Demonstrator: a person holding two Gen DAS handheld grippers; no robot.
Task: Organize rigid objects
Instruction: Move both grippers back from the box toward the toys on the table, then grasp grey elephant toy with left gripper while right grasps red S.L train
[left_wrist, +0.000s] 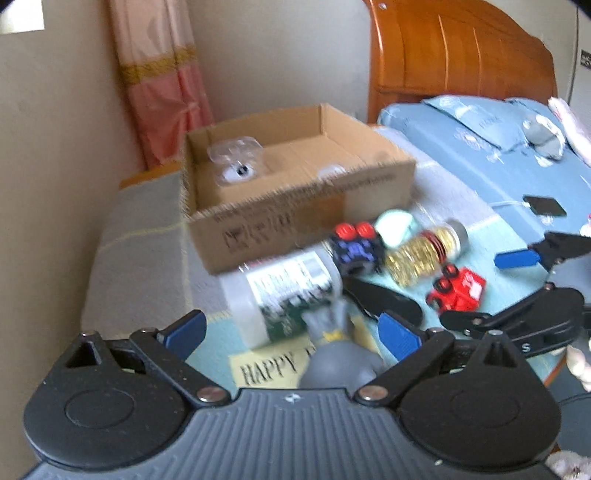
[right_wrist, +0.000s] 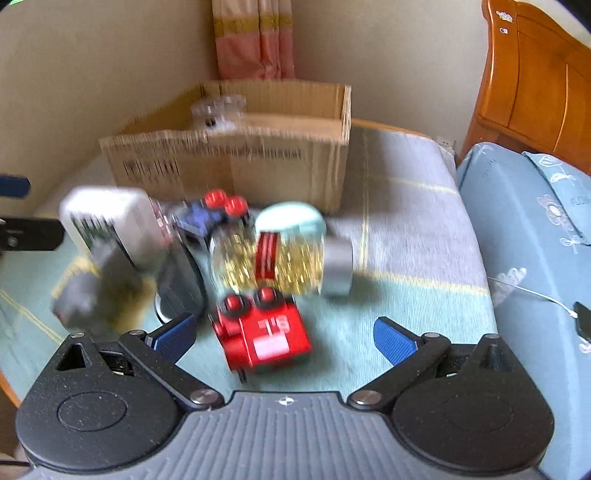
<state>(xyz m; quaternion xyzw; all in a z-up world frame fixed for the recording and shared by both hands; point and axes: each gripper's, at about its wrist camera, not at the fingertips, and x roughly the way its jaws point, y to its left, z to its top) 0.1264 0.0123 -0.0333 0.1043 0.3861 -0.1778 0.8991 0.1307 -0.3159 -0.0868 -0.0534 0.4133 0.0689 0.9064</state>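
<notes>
jaws wide, empty; striped blanket (right_wrist: 406, 229); cardboard box (left_wrist: 295, 206); wooden headboard (left_wrist: 461, 55)

A home bedroom. A wooden headboard (left_wrist: 461, 51) stands over a bed (left_wrist: 480, 155) with blue patterned bedding, and a pink curtain (left_wrist: 162, 85) hangs in the corner. Toys (right_wrist: 264, 332) lie scattered beside a cardboard box (left_wrist: 295, 184).

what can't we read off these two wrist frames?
- Cardboard box: its printed label is motion-smeared in both views, unreadable.
- Box contents: the near wall hides the floor; only a clear plastic item shows, and it can't be identified.
- Grey figure: in the left wrist view its lower part is cut off by the left gripper body; in the right wrist view it is a blur.
- White bottle: label text too blurred.
</notes>
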